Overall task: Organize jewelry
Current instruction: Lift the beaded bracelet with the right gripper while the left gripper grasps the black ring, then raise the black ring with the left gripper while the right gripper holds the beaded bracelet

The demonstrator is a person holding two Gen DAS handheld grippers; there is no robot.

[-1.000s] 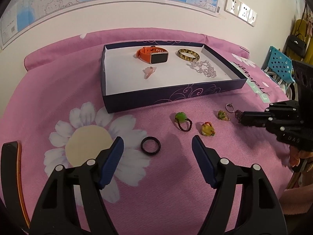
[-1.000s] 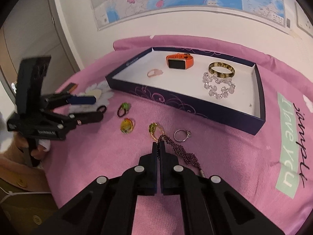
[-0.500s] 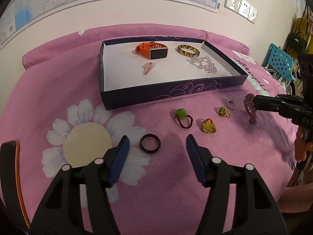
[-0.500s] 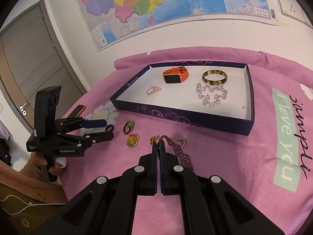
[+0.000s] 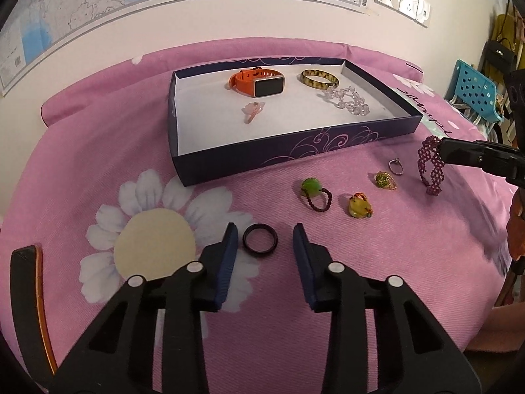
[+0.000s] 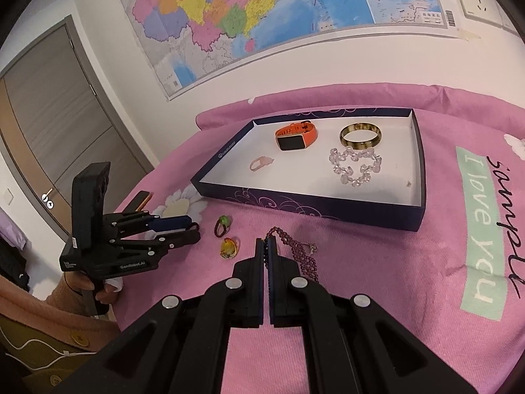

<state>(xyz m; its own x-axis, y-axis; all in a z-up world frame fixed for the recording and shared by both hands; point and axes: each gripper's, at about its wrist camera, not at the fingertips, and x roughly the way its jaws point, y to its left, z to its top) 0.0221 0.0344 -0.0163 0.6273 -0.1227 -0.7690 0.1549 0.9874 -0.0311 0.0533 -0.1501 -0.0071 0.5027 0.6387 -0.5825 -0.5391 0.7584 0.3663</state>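
A black ring [image 5: 260,239] lies on the pink cloth between the blue pads of my left gripper [image 5: 265,231]. Its jaws are closing, with gaps still on both sides of the ring. My right gripper [image 6: 266,241] is shut on a purple beaded bracelet [image 6: 303,257], which hangs from its tips just above the cloth [image 5: 430,167]. The dark blue box [image 5: 295,151] holds an orange watch [image 5: 259,83], a bangle [image 5: 320,78], a clear bead bracelet [image 5: 347,100] and a pink ring [image 5: 252,111].
Loose on the cloth before the box lie a green stone ring [image 5: 313,192], a yellow ring [image 5: 359,205], a green-gold ring [image 5: 385,180] and a silver ring [image 5: 395,165]. A black and orange flat object [image 5: 29,295] sits at the left edge. A blue basket [image 5: 475,95] stands at the far right.
The left jaws have narrowed around the black ring. The right gripper has lifted the purple bracelet off the cloth and rolled a little.
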